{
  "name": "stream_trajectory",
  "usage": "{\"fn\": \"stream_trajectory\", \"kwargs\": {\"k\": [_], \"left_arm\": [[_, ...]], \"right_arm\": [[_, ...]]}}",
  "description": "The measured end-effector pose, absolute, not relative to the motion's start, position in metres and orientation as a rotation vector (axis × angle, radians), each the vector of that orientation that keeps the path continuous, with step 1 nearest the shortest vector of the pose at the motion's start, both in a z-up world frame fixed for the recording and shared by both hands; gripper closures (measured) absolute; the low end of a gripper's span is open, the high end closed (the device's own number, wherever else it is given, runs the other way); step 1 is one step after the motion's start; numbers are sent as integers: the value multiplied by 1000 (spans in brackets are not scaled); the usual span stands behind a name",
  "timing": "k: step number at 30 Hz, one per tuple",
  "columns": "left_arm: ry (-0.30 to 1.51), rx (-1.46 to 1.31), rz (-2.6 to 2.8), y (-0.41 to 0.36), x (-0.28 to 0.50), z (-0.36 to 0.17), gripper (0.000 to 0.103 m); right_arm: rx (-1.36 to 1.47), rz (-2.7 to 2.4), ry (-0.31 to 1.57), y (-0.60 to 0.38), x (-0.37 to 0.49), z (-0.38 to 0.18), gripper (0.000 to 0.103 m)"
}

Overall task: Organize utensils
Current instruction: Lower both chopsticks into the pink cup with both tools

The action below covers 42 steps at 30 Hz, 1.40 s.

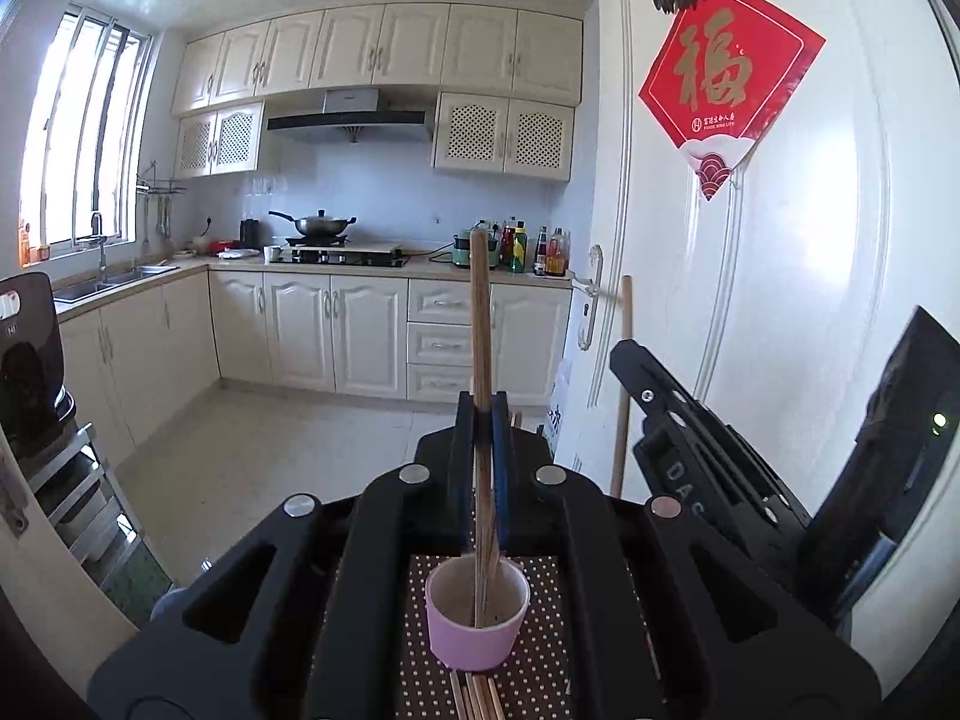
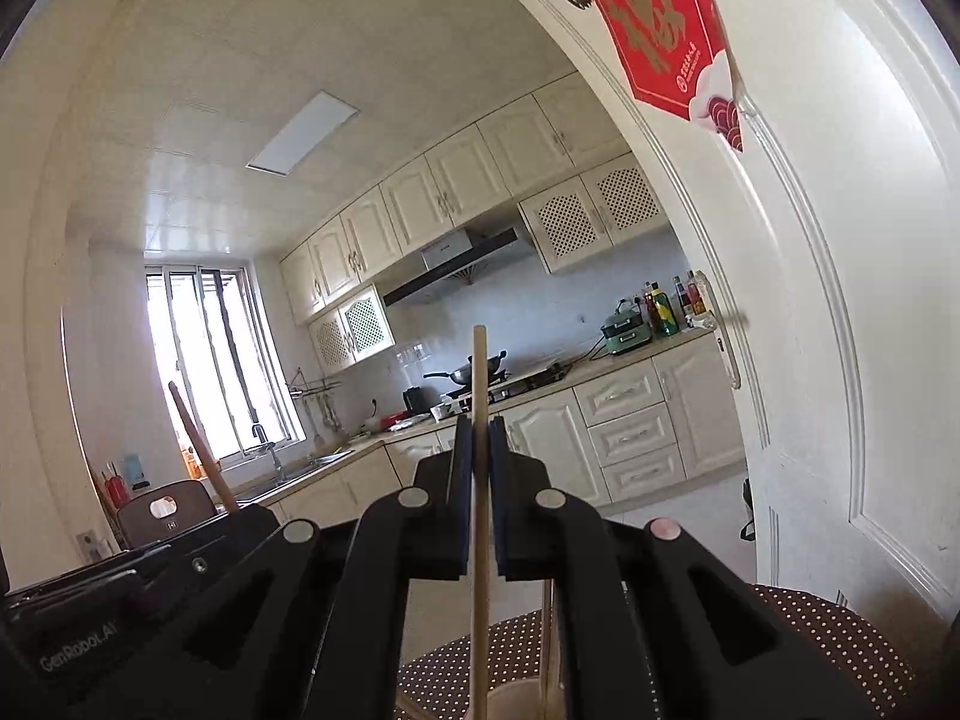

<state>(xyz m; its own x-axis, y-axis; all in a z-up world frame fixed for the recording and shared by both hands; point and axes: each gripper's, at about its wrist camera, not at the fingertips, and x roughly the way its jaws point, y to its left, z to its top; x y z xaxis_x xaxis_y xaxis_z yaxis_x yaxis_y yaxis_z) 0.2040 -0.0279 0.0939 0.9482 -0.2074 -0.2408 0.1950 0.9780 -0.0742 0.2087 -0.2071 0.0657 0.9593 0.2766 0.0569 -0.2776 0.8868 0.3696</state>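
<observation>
The left gripper [image 1: 483, 420] pinches a brown chopstick [image 1: 480, 312] upright, its tip inside the pink cup [image 1: 477, 630] on the dotted surface [image 1: 540, 684]; the right gripper [image 2: 478, 438] pinches a pale chopstick [image 2: 479, 372] upright, likely for dropping in too.

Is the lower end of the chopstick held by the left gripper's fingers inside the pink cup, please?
Yes, the chopstick runs down between the closed fingers and ends inside the pink cup.
</observation>
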Motion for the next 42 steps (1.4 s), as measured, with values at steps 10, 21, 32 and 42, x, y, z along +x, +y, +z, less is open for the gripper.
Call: {"fn": "stream_trajectory", "kwargs": {"k": [10,21,32,42], "left_arm": [[259,-63,-191,-25,232,87,97],[339,-85,-193,-20,267,53,97],[390,-140,-211,-8,288,25,97],[396,-123,-249,-7,290,-2,97]], "right_arm": [[410,247,-41,-207,235,60,99],[452,138,-81,-213,255,32,99],[426,104,-42,-208,275,11,99],[347,126,30,-198,267,-7,99]]}}
